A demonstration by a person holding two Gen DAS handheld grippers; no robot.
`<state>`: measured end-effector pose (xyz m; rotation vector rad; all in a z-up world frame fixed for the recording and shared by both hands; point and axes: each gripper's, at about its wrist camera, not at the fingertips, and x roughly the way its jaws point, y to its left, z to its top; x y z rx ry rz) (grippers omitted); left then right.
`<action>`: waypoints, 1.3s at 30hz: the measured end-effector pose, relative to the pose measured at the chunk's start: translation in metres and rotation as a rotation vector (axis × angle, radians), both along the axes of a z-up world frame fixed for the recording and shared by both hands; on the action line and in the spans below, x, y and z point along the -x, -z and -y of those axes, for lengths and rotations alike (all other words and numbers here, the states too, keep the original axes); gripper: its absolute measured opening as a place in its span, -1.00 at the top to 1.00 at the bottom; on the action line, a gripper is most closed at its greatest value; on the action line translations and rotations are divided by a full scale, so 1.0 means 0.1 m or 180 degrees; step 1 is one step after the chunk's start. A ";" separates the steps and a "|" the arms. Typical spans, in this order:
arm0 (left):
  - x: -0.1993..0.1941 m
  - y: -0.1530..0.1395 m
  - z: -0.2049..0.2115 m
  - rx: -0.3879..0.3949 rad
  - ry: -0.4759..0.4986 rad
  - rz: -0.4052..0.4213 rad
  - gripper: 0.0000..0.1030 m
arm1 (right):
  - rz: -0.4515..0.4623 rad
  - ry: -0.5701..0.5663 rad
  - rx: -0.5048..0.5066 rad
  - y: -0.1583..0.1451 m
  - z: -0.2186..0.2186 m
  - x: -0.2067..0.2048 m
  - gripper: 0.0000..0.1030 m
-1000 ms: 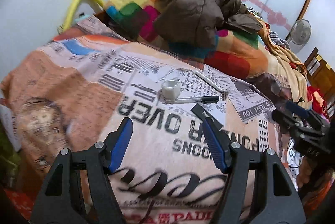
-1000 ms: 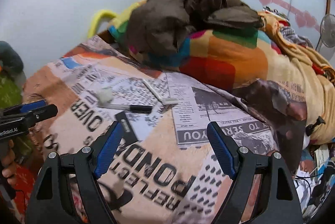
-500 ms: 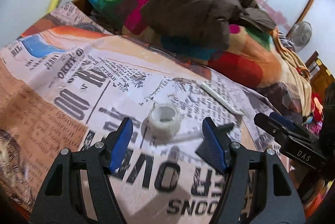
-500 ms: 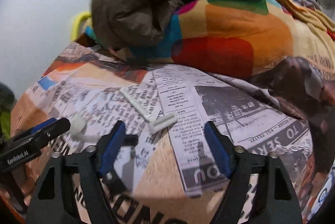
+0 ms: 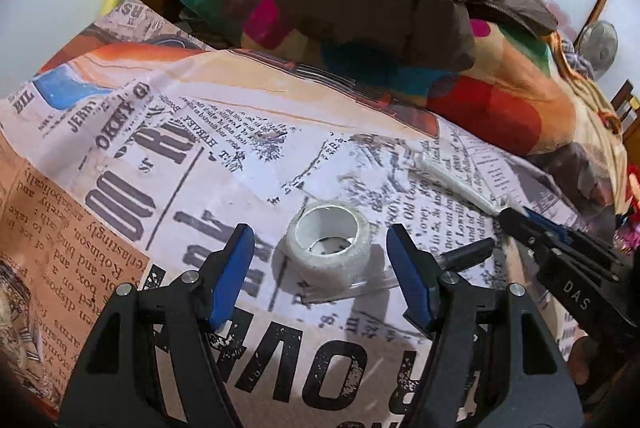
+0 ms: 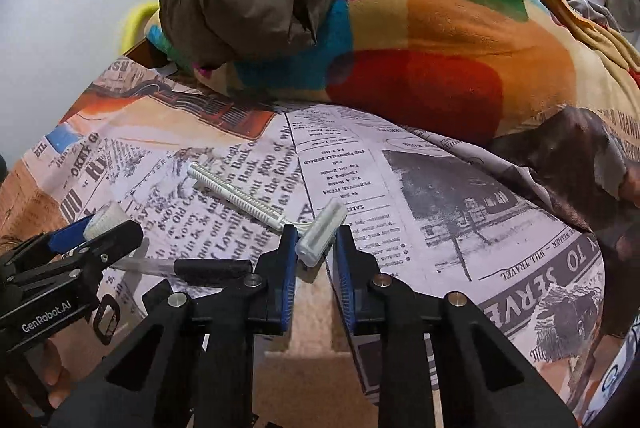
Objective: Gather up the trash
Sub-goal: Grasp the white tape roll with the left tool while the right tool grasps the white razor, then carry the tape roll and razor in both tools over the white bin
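While the left claw (image 5: 320, 264) hovers wide open around a white tape roll (image 5: 328, 246) on the newsprint bedspread (image 5: 180, 156), the right claw (image 6: 316, 248) has narrowed onto the head of a white disposable razor (image 6: 320, 230). Just left of it lies a black-capped pen (image 6: 200, 267).

Both wrist views look close, low over the bedspread (image 5: 248, 156).
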<state>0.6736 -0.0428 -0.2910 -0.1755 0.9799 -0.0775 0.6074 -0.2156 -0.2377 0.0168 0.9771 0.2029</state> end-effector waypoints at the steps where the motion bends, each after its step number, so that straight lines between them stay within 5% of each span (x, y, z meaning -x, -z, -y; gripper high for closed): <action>1: 0.00 0.00 0.03 -0.0041 0.0027 -0.0009 -0.32 | -0.0004 0.0007 -0.0001 0.00 0.02 0.00 0.66; 4: -0.02 0.00 0.09 -0.0177 0.0081 -0.0037 -0.15 | 0.0011 0.0030 0.0052 -0.02 0.05 -0.02 0.66; 6: -0.02 -0.01 0.12 -0.0254 0.0146 -0.0060 0.26 | 0.0011 0.0050 0.0021 -0.04 0.09 -0.01 0.66; 20: 0.38 -0.54 0.03 -0.0129 0.0108 0.0172 0.27 | 0.0319 0.0047 0.0052 -0.57 0.21 0.38 0.66; 39: 2.07 -1.82 -0.75 -0.0202 -0.0136 0.0532 0.27 | 0.0763 -0.0488 -0.0241 -1.59 -0.53 1.51 0.66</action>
